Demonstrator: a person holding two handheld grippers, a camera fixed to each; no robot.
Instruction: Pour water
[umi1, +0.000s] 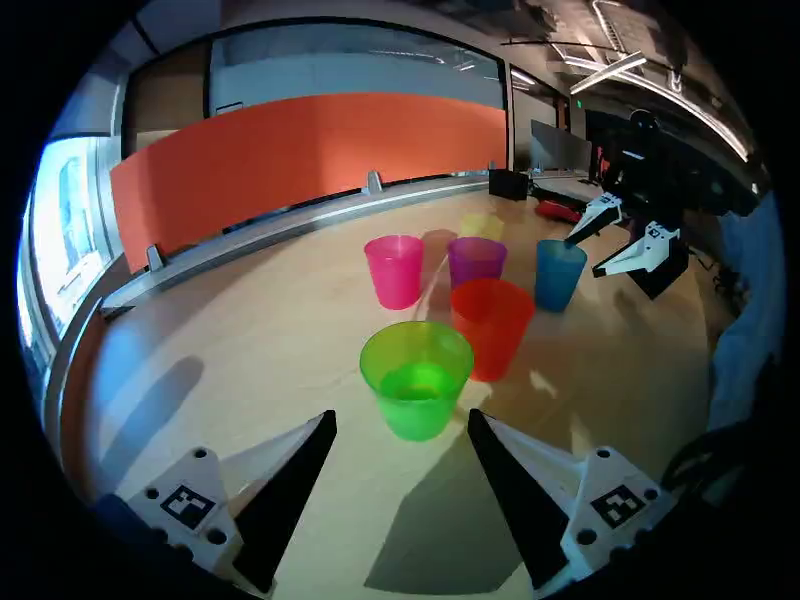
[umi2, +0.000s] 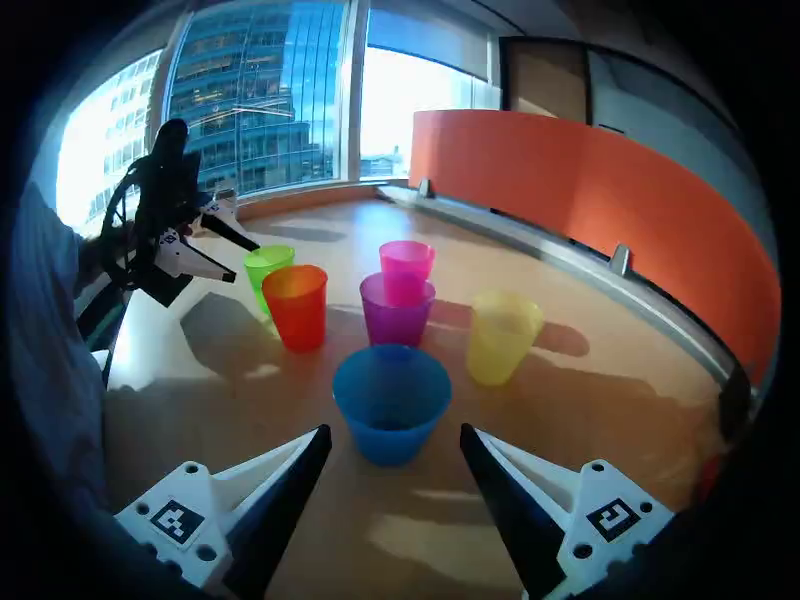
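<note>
The left gripper (umi1: 400, 415) has its fingers spread wide, holding nothing; the green cup (umi1: 416, 388) stands on the table (umi1: 250, 340) just before their tips. The right gripper (umi2: 393, 430) is equally wide open, with the blue cup (umi2: 390, 400) just ahead.

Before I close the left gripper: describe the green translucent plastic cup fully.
The green translucent plastic cup is a tapered tumbler with a wide round rim, upright and open-mouthed on the pale wooden table. It stands at the tips of the open left gripper, neither finger visibly pressing it. A red-orange translucent plastic cup is close behind; contact unclear. Contents unclear.
</note>
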